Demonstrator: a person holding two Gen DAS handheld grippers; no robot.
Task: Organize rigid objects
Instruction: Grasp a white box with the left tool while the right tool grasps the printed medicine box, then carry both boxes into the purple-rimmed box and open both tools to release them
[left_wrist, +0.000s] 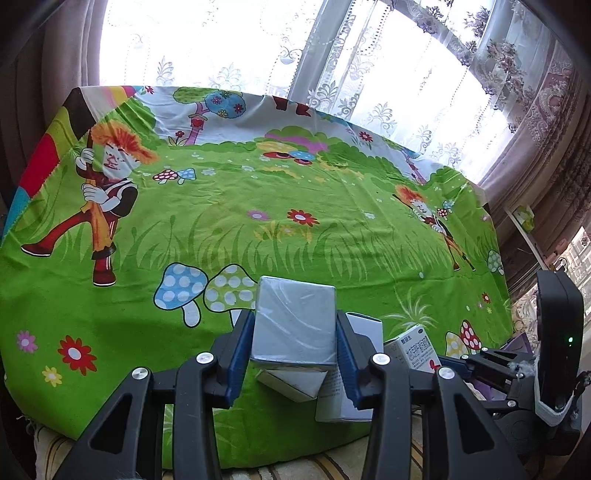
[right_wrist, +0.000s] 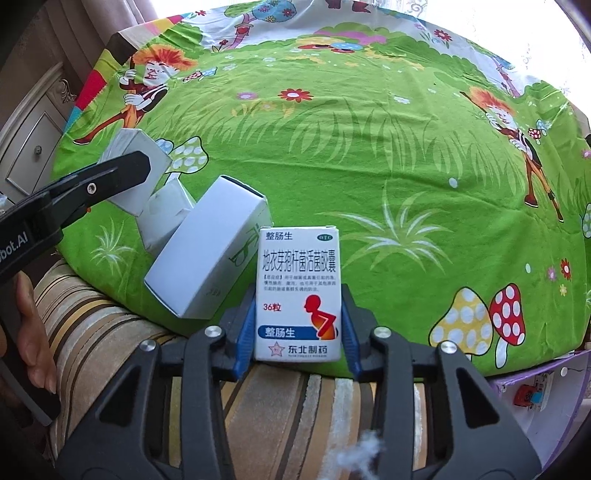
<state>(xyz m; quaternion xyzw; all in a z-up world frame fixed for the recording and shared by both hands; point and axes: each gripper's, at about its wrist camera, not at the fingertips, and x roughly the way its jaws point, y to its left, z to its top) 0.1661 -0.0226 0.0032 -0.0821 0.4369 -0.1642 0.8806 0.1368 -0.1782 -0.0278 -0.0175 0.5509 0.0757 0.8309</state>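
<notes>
My left gripper (left_wrist: 293, 332) is shut on a grey, shiny wrapped box (left_wrist: 293, 321) and holds it above the green cartoon cloth (left_wrist: 295, 206). Under it lie a small white box (left_wrist: 291, 384) and a longer white box (left_wrist: 364, 328). In the right wrist view my right gripper (right_wrist: 298, 332) is shut on a white medicine box (right_wrist: 297, 288) with a red figure, standing at the cloth's near edge. Left of it lies the long white box (right_wrist: 210, 258), tilted against the small white box (right_wrist: 166, 218). One left gripper finger (right_wrist: 110, 173) crosses the grey box (right_wrist: 142, 155).
A striped cushion (right_wrist: 258, 406) runs under the cloth's near edge. A person's hand (right_wrist: 33, 332) grips the left tool. A drawer cabinet (right_wrist: 33, 147) stands at the left, and lace curtains (left_wrist: 258, 44) hang behind. A purple shelf with a toy (right_wrist: 532, 395) sits at the right.
</notes>
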